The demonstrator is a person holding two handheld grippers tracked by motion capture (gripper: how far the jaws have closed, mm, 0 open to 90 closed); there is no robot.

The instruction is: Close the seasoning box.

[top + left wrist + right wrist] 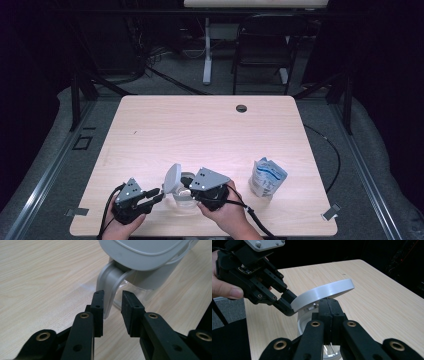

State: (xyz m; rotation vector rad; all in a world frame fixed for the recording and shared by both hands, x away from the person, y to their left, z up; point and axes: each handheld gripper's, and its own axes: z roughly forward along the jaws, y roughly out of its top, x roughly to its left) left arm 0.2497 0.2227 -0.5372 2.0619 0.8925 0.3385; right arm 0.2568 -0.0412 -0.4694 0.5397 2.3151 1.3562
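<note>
Left tongs (112, 307) level, astride jug handle (110, 287)

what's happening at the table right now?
A person works a small clear container with a hinged white lid, using a handheld gripper in each hand. The lid stands tilted open. The left gripper has its jaws apart around the lid's grey latch tab, not clamped on it. The right gripper is shut, jaws pressed together at the container's rim under the raised lid. A blue and white pouch stands untouched on the table, off to the right.
</note>
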